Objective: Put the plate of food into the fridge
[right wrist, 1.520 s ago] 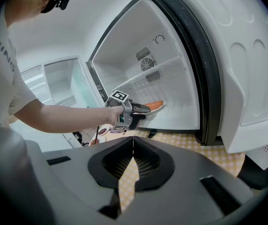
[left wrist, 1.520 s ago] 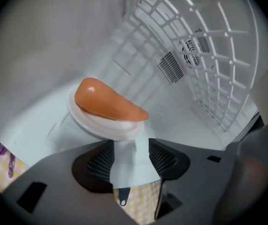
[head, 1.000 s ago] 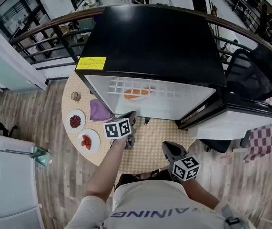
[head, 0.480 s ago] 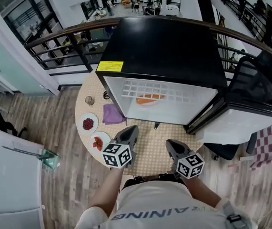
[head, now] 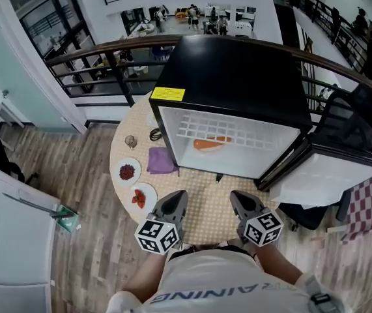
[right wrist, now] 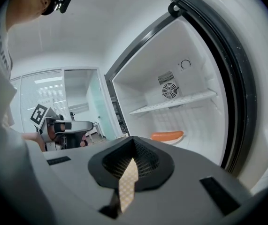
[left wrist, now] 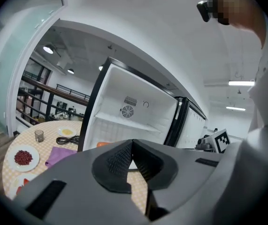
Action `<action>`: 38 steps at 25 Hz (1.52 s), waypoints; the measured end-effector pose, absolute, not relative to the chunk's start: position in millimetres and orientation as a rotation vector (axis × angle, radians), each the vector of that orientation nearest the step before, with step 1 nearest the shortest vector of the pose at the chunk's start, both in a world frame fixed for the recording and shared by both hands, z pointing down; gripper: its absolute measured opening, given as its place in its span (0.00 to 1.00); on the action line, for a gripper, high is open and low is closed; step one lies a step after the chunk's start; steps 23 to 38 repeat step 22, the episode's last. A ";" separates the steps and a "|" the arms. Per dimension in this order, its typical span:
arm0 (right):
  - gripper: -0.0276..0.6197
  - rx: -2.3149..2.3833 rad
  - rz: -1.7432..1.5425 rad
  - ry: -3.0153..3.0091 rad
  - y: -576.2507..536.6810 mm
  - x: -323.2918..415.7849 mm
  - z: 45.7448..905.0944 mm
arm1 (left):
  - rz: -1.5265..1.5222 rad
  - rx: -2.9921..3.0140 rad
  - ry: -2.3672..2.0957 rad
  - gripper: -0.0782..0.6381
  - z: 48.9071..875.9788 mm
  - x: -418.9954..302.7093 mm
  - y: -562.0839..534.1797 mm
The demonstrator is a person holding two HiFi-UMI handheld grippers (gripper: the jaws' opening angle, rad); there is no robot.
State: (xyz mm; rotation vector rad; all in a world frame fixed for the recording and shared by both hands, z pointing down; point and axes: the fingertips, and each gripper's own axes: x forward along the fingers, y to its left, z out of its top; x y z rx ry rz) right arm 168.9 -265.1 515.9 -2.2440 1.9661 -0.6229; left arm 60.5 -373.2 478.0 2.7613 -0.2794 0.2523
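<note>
One black, boxy fridge (head: 238,70), white inside. Four round white plates: one plate with an orange sausage (head: 210,143) in the fridge, and three on the single round checked table (head: 205,204), namely a plate of red berries (head: 128,172), a plate of red pieces (head: 141,196) and a small plate of yellow food (left wrist: 66,131). One purple cloth (head: 161,160). One small glass (head: 130,141). One coiled black cable (head: 155,134). Two grey grippers: left gripper (head: 174,199), right gripper (head: 238,197).

We see a round table (head: 205,204) with a woven check top. The fridge (head: 238,70) stands on its far half. Near the left edge lie a far plate (head: 128,172) and a near plate (head: 143,196), both with red food. A purple cloth (head: 161,160) lies just beside the fridge's front left corner. Behind the cloth are a glass (head: 130,141) and a cable (head: 155,134).
</note>
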 end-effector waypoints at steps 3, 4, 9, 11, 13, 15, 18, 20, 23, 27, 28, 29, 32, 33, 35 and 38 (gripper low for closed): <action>0.08 -2.245 -0.611 1.978 -267.8 167.7 513.4 | 0.243 2.803 -0.299 0.12 475.9 55.4 -371.0; 0.08 -2.244 -0.607 1.979 -268.5 167.1 512.3 | 0.240 2.801 -0.299 0.12 476.1 54.4 -370.5; 0.08 -2.241 -0.592 1.979 -269.9 164.1 508.6 | 0.229 2.787 -0.296 0.12 476.0 51.4 -373.7; 0.08 -2.246 -0.594 1.974 -268.3 164.1 509.5 | 0.226 2.784 -0.292 0.12 476.4 52.1 -374.2; 0.08 -2.252 -0.597 1.966 -266.3 164.3 510.2 | 0.223 2.781 -0.284 0.12 476.2 53.7 -373.4; 0.08 -2.258 -0.600 1.959 -264.4 164.1 510.6 | 0.221 2.777 -0.274 0.12 476.0 55.6 -371.9; 0.08 -2.266 -0.603 1.949 -261.9 164.2 511.7 | 0.225 2.772 -0.262 0.12 477.2 57.8 -370.1; 0.08 -2.269 -0.602 1.943 -260.9 164.5 512.1 | 0.227 2.767 -0.256 0.12 477.9 59.2 -369.9; 0.08 -2.272 -0.600 1.939 -260.2 164.6 512.4 | 0.228 2.764 -0.251 0.12 478.4 60.5 -369.8; 0.08 -2.272 -0.600 1.939 -260.2 164.6 512.4 | 0.228 2.764 -0.251 0.12 478.4 60.5 -369.8; 0.08 -2.272 -0.600 1.939 -260.2 164.6 512.4 | 0.228 2.764 -0.251 0.12 478.4 60.5 -369.8; 0.08 -2.272 -0.600 1.939 -260.2 164.6 512.4 | 0.228 2.764 -0.251 0.12 478.4 60.5 -369.8; 0.08 -2.272 -0.600 1.939 -260.2 164.6 512.4 | 0.228 2.764 -0.251 0.12 478.4 60.5 -369.8; 0.08 -2.272 -0.600 1.939 -260.2 164.6 512.4 | 0.228 2.764 -0.251 0.12 478.4 60.5 -369.8; 0.08 -2.272 -0.600 1.939 -260.2 164.6 512.4 | 0.228 2.764 -0.251 0.12 478.4 60.5 -369.8; 0.08 -2.272 -0.600 1.939 -260.2 164.6 512.4 | 0.228 2.764 -0.251 0.12 478.4 60.5 -369.8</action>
